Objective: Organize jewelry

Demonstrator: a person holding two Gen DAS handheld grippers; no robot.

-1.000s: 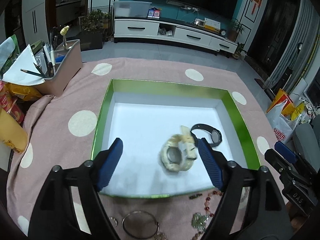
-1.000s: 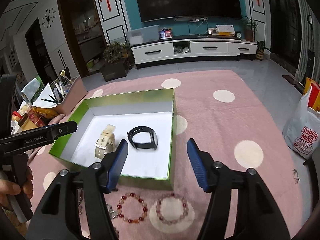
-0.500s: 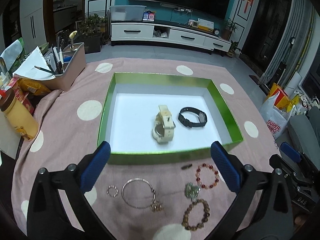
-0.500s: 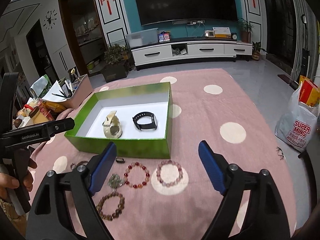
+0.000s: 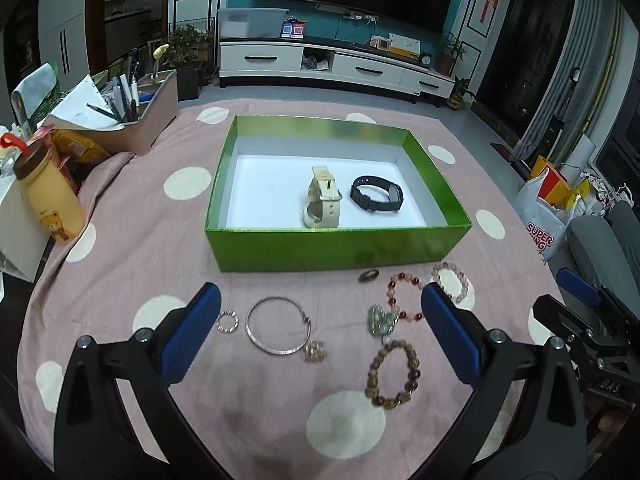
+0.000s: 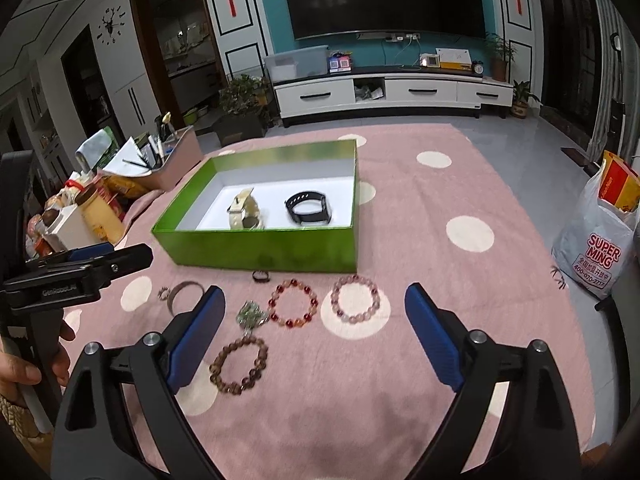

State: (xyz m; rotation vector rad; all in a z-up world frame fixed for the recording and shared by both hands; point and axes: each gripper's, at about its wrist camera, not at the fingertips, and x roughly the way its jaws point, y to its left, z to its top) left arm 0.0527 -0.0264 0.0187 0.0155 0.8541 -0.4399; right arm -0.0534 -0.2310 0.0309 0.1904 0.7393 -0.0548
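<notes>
A green box (image 5: 340, 248) (image 6: 260, 252) holds a cream watch (image 5: 322, 204) (image 6: 244, 212) and a black watch (image 5: 376, 194) (image 6: 308, 208). On the pink cloth before it lie a silver bangle (image 5: 278, 330), a green pendant (image 5: 380, 320) (image 6: 250, 316), and red (image 6: 294, 282), pink (image 6: 356, 278) and brown (image 6: 216, 368) bead bracelets. My left gripper (image 5: 320, 300) hangs open and empty above the bangle and pendant. My right gripper (image 6: 315, 294) hovers over the bracelets. Its jaws are opening and there is nothing between them.
A pen holder (image 5: 148, 120) and a yellow bottle (image 5: 52, 196) stand at the table's left edge. A white shopping bag (image 6: 600, 240) sits on the floor to the right. A small beaded ring (image 5: 227, 322) and a dark ring (image 5: 368, 276) lie near the box.
Both grippers drew back from the box toward the near edge and their jaws spread wider. The cream watch, earlier between the left fingers, now lies in the box.
</notes>
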